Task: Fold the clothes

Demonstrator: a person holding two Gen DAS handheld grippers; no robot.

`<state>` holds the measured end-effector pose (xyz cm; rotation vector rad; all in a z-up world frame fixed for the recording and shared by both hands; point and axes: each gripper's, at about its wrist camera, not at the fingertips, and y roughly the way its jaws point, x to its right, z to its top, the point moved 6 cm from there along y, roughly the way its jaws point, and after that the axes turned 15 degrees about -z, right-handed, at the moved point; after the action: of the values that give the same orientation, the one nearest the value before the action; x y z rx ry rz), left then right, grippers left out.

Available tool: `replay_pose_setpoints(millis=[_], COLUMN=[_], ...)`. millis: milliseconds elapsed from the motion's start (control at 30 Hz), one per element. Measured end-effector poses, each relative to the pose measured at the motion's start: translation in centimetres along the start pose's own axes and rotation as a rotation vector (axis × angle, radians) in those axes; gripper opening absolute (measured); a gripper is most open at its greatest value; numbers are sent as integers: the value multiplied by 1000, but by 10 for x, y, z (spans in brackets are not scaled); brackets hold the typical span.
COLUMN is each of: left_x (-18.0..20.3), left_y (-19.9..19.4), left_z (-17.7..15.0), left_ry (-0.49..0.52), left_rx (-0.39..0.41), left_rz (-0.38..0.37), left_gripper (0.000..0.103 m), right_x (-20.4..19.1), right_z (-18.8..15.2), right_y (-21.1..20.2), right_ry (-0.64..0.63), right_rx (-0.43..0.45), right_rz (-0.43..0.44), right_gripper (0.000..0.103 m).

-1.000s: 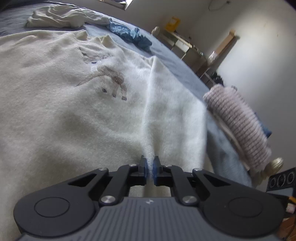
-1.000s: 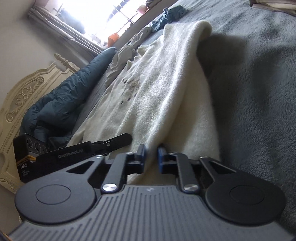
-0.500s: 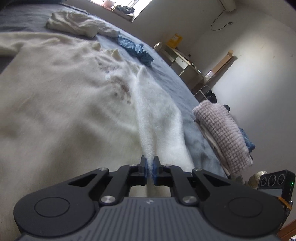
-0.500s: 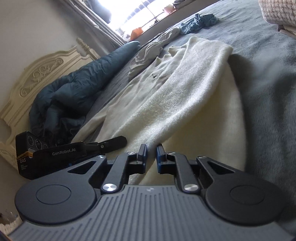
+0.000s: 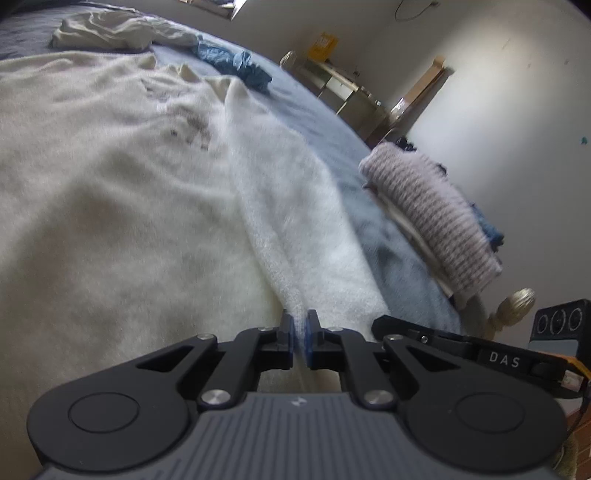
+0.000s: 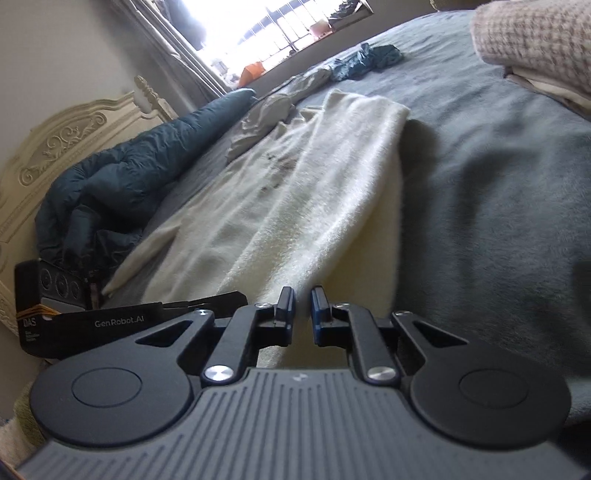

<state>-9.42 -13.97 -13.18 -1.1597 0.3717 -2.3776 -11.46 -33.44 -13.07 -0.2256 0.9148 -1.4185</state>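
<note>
My left gripper [image 5: 301, 330] pinches a raised ridge of the cream sweater [image 5: 129, 206]; its fingers stand nearly together with fabric between the blue pads [image 5: 290, 334]. From that pinch the sweater spreads forward and to the left across the bed [image 5: 317, 122], with a dark embroidered mark on its chest beyond the ridge. A narrower folded strip of the sweater runs ahead and to the right of the gripper, ending against the grey bedcover.

My right gripper [image 6: 303, 310] sits at the near edge of the sweater [image 6: 303, 206]. Its fingers are narrowly parted, and fabric lies in the gap; I cannot tell whether the pads [image 6: 286, 306] actually press it. The sweater stretches away from this gripper toward the window [image 6: 273, 29], one sleeve folded over the body.

The left gripper body [image 6: 122, 321] shows just left of the right gripper, beside the sweater's hem.

Other items relative to the sweater: a stack of folded knitwear [image 5: 432, 218] to the right on the bed, a crumpled blue garment [image 5: 236, 68] and a pale shirt [image 5: 122, 31] beyond the collar, a dark quilt [image 6: 122, 177] against the headboard [image 6: 55, 147].
</note>
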Motion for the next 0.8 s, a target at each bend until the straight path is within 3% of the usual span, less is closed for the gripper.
replay_pose_setpoints(millis=[433,667,800], left_x=[9,-3,-3], left_y=[-4,5,1], left_z=[-2,-12,-14], left_ry=[44,32,37], left_rx=[6,-29,-40], left_rz=[27,50,32], left_gripper=[6,6,16], right_x=[7,10,11], right_z=[-7,-14,-15], right_y=[3,13,10], right_ry=[-19,-32,-47], right_rx=[4,-16,-13], right_rz=[23,6,-2], right_gripper=[8,9,11])
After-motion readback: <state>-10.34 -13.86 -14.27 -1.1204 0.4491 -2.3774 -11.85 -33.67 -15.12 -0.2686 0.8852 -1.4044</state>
